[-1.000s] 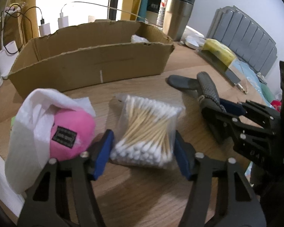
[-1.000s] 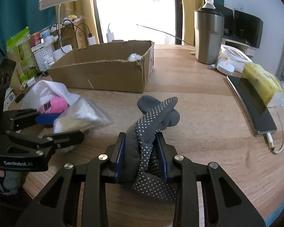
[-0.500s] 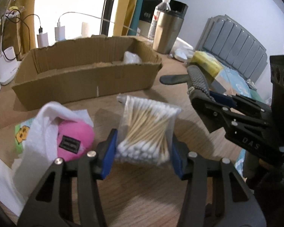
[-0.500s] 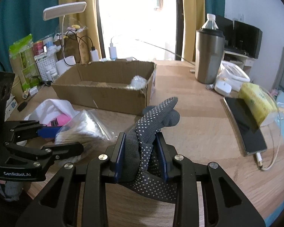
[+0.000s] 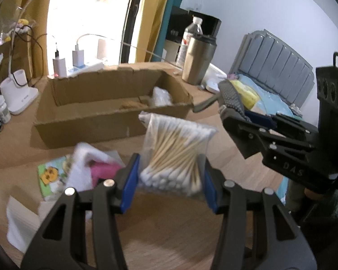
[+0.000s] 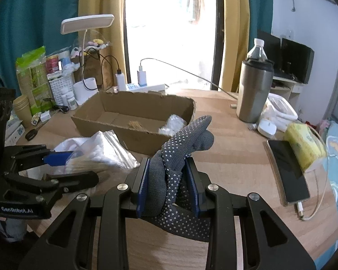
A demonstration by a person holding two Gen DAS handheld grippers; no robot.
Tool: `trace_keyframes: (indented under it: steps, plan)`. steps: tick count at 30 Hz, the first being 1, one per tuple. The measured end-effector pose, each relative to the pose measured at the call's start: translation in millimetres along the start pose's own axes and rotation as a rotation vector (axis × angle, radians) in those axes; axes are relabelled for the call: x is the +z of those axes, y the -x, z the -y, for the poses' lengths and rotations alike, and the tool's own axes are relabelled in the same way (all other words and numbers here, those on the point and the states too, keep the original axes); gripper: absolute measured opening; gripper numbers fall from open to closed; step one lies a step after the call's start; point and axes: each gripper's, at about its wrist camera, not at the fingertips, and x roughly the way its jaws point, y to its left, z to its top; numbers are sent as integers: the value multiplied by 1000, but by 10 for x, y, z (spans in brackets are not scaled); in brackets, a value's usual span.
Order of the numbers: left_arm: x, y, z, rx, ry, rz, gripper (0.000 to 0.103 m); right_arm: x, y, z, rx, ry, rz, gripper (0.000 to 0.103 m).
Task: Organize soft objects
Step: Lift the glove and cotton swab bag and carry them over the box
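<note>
- Left gripper (image 5: 170,181): jaws closed on the clear bag of cotton swabs (image 5: 175,150), pads pressing the lower end where the white tips bunch. Bag is in the air above the near part of the wooden table (image 5: 169,236), its top leaning toward the cardboard box (image 5: 106,121). Risk: slick film plus loose swabs inside; the contents can shift and the bag could slide down out of the pads.
- Below the left gripper, near the table's left edge: white cloth (image 5: 87,159) wrapped around a pink plush (image 5: 102,171), lying on a small printed card (image 5: 50,176). Judged not caught in the jaws, though blur makes it hard to confirm.
- Cardboard box: sits toward the far edge of the table, front wall ragged. A bag carried low may snag on that torn rim. A clear-wrapped item (image 6: 172,124) already lies in its right end.
- Right gripper (image 6: 167,186): jaws clamped on a grey dotted work glove (image 6: 182,148), gripped mid-body, fingers sticking up and forward, cuff hanging below the pads. Risk: the limp cuff drags on the table or box wall.
- Both grippers are close side by side; heading for one box, they may collide.
</note>
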Motion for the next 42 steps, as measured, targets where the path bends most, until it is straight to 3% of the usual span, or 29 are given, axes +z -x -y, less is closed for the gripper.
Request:
trace_keyframes:
  steps: [19,42]
  plan:
    - [287,277,-323,49,36,85,52,402,-91,-199,33,51,51,33]
    - [642,140,-656,115,78,111,52,769,-513,-197,80,75,57,33]
